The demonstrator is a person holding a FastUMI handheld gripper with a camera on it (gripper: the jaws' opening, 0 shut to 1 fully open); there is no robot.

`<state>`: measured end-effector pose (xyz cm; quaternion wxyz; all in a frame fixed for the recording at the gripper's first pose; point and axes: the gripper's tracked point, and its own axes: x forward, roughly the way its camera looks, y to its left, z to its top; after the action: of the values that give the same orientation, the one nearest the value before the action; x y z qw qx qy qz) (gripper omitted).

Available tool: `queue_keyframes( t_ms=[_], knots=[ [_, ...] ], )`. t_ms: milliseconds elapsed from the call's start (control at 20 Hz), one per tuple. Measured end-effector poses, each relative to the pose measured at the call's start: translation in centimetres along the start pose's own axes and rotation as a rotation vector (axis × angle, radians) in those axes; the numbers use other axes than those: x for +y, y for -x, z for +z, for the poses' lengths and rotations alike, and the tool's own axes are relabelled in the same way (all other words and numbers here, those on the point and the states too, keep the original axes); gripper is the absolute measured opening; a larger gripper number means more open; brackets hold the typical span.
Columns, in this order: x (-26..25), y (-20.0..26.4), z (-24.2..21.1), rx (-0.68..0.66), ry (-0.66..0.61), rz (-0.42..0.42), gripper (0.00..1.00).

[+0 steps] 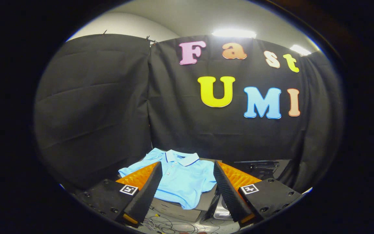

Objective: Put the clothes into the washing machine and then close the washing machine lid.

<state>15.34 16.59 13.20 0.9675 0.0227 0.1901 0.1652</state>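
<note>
Nearest to you are the two fingers of your gripper (187, 182). They are spread wide and hold nothing; there is free air between them.

Just ahead of the fingers, at about 12 o'clock from the tips, the light blue polo shirt (183, 177) lies flat, with its collar turned away from you toward the wall. It rests on a dark block or box (177, 209), and its lower hem hangs a little over the near edge of that box.

As I judge it, the task is at the very beginning. The shirt is not yet picked up, so the grasp, the placing into the machine and the closing of the lid are all left to do. I cannot say for sure where the washing machine is. A dark flat object (258, 167) sits beyond your right finger, at about 2 o'clock, and a pale rounded part (221, 211) shows low beside the same finger, but I cannot tell what either is.

Under the fingers at 6 o'clock you see loose cables (170, 226) on a grey surface. Black cloth (93, 107) closes the booth behind, and above it are a pale ceiling and two bright lamps (234, 33).
</note>
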Motion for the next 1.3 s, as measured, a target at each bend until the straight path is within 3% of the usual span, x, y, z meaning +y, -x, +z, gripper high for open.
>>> queue_keyframes(
  t_ms=[400, 650, 1000, 1300],
  knots=[
    [4.3, -11.7, -3.8, 0.188, 0.007, 0.073, 0.99],
    [5.7, -17.9, -7.5, 0.278, 0.006, 0.052, 0.99],
    [4.6, -21.7, -12.4, 0.362, 0.100, -0.028, 1.00],
    [4.8, -22.1, -14.6, 0.417, 0.045, -0.010, 1.00]
  ],
)
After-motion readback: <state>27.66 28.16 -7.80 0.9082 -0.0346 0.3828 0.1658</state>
